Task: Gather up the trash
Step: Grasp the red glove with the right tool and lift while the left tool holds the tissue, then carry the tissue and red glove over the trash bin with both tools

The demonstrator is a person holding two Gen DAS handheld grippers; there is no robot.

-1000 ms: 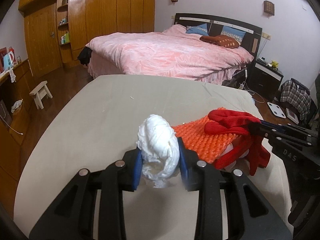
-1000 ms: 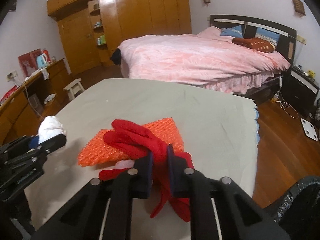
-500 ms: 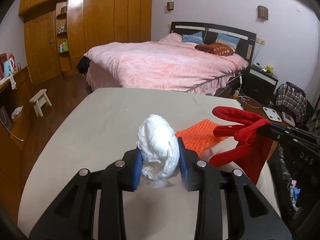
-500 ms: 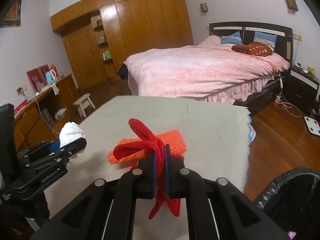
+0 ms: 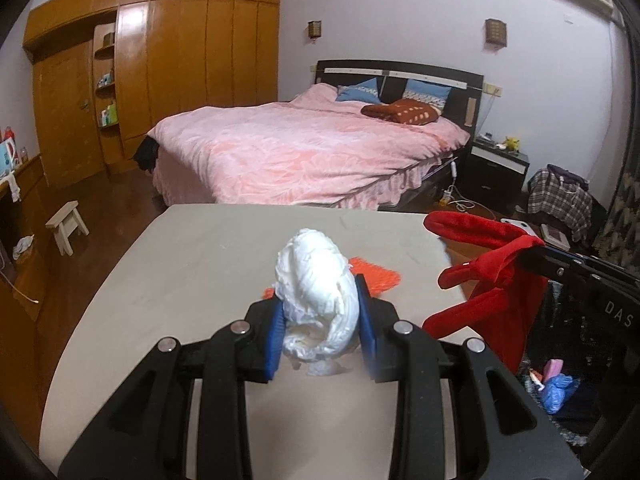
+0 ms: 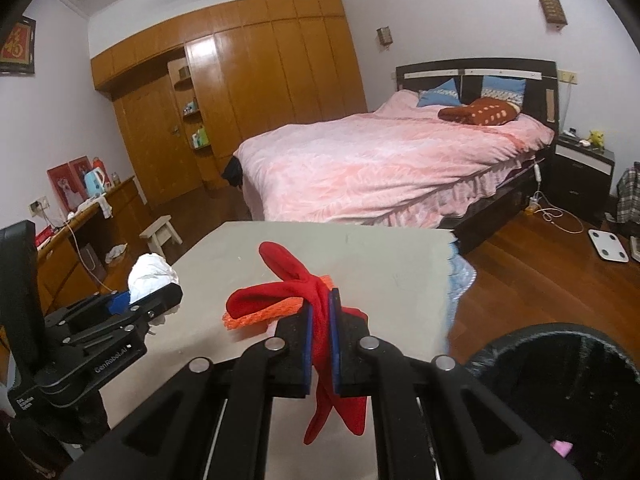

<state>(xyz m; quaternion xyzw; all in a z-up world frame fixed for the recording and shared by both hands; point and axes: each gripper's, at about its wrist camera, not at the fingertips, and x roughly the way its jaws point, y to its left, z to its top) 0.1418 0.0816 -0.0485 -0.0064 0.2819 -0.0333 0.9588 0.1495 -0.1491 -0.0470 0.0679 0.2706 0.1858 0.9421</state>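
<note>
My left gripper [image 5: 320, 300] is shut on a crumpled white tissue wad [image 5: 316, 280] and holds it above the beige table [image 5: 192, 264]. It also shows at the left of the right wrist view [image 6: 154, 284]. My right gripper [image 6: 320, 300] is shut on a red glove [image 6: 280, 280] that hangs from its fingers above the table's right side; the glove also shows in the left wrist view [image 5: 492, 280]. An orange mesh sheet [image 5: 380, 276] lies on the table behind both grippers. A black trash bin [image 6: 568, 384] with trash inside stands low right, beside the table.
The table's right edge [image 6: 450, 280] drops to a wooden floor. A pink bed [image 5: 304, 152] stands beyond the table. A small stool [image 5: 66, 220] and a wooden desk [image 6: 80, 220] are at the left. A white scale [image 6: 608, 244] lies on the floor.
Both grippers have risen with their loads. The red glove has been lifted off the orange mesh and carried right toward the bin.
</note>
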